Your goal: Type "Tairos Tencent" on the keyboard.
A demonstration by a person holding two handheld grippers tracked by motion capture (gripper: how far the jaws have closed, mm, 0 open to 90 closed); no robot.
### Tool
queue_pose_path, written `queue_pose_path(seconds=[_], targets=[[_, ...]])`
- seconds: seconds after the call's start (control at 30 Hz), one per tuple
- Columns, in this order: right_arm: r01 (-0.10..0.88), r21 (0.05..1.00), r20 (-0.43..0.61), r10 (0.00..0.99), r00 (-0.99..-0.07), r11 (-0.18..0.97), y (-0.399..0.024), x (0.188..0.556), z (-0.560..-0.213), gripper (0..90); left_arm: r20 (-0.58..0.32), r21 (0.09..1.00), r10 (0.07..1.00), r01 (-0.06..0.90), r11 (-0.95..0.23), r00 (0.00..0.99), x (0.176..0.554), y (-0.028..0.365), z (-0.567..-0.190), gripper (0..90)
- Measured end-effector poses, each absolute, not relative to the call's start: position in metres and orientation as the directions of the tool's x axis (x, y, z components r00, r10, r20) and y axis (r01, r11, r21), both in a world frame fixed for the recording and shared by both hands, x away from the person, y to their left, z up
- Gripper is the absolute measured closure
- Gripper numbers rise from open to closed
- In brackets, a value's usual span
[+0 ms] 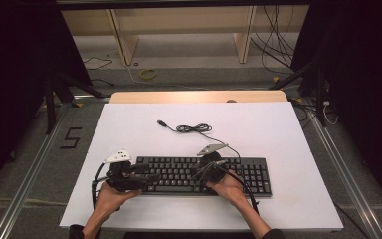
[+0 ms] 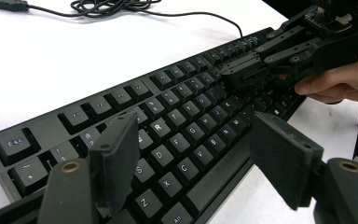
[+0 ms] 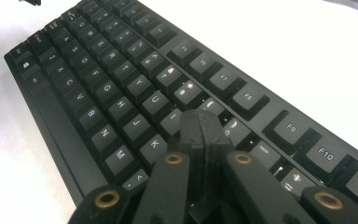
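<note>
keyboard — black, pale legends on its keys | table under the keyboard — plain white top, light wood edge behind | cable behind the keyboard — black | left tongs and right tongs over the keyboard — matte black, brass-coloured rivets | plate on each — grey
</note>
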State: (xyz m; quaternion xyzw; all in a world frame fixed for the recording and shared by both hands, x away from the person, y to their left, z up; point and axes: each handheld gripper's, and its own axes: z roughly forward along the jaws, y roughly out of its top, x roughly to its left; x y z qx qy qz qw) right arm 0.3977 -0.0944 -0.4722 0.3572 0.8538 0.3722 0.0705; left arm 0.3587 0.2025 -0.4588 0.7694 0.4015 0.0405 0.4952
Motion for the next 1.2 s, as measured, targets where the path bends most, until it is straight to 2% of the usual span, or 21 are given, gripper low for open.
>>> queue_pose_path(seconds=[0.33,0.67,1.2], targets=[[0.536,0.68,0.097,0.663,-0.742,0.501,-0.09,0.395,-0.475,90.0,-0.339,0.795,0.66,0.58,-0.179,0.67,0.359,0.204,-0.458,32.4],[0.554,0.701,0.14,0.675,-0.725,0.449,-0.096,0.397,-0.469,89.9,-0.335,0.796,0.663,0.578,-0.182,0.669,0.36,0.204,-0.458,32.5],[0.535,0.747,0.178,0.656,-0.733,0.395,-0.105,0.389,-0.456,73.0,-0.328,0.798,0.666,0.574,-0.183,0.669,0.361,0.205,-0.458,32.7]])
